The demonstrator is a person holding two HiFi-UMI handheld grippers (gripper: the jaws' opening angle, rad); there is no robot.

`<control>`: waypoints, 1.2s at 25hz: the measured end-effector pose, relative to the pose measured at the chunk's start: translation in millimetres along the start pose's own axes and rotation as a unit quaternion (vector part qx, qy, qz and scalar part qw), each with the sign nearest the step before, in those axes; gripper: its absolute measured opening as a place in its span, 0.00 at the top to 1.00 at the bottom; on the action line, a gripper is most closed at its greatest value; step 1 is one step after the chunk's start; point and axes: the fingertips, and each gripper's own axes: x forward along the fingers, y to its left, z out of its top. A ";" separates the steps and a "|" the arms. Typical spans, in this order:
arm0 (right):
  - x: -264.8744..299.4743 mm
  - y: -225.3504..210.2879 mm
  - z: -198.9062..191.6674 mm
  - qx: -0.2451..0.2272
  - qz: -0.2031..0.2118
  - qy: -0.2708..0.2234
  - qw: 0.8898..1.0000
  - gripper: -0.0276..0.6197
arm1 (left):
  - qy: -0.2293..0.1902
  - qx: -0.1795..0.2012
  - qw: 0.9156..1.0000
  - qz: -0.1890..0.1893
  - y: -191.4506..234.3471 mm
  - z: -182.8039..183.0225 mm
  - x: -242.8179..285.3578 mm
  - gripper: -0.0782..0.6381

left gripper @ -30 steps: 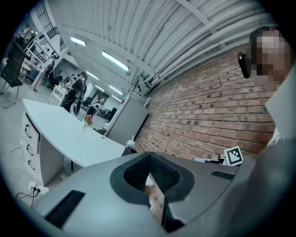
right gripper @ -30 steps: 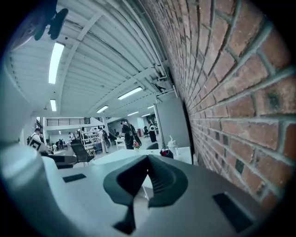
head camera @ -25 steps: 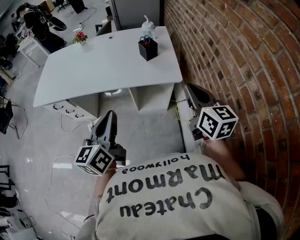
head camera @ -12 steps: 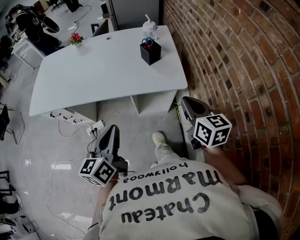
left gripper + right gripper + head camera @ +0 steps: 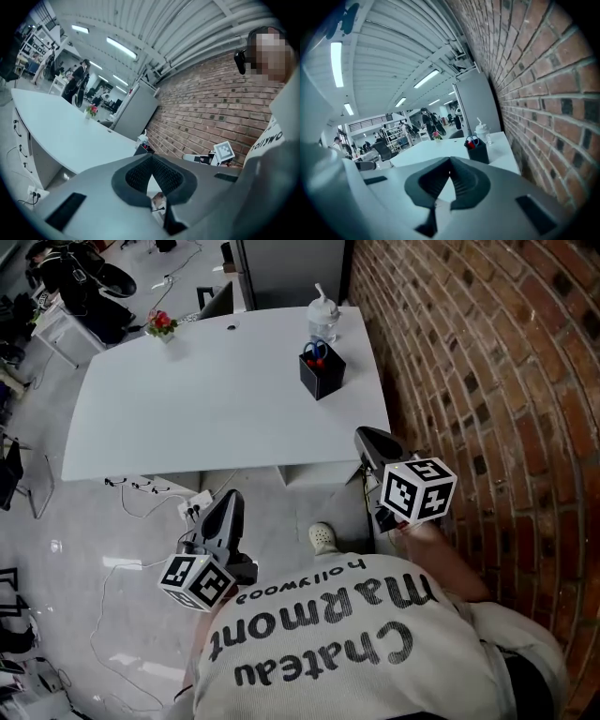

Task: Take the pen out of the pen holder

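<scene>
pen holder (image 5: pixel 322 374) sits near the table's (image 5: pixel 187 418) right edge, beside the brick wall (image 5: pixel 487 381)

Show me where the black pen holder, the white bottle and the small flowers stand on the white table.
black pen holder (image 5: pixel 324 381), head view, on its dark side wall.
white bottle (image 5: pixel 323 321), head view, on its body below the cap.
small flowers (image 5: pixel 161 323), head view, on the red blossoms.
</scene>
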 end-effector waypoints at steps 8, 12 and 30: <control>60.4 -23.8 58.9 -0.015 0.033 -0.018 0.999 0.95 | -0.015 -0.003 1.000 0.027 21.5 36.3 63.2 0.89; 83.9 -38.3 74.7 -0.014 0.048 -0.027 0.998 0.95 | -0.032 0.002 0.999 0.040 29.6 46.7 85.0 0.89; 134.9 -98.1 -3.6 0.038 0.049 0.057 0.996 0.94 | 0.009 -0.032 0.995 0.097 54.3 -0.1 110.0 0.89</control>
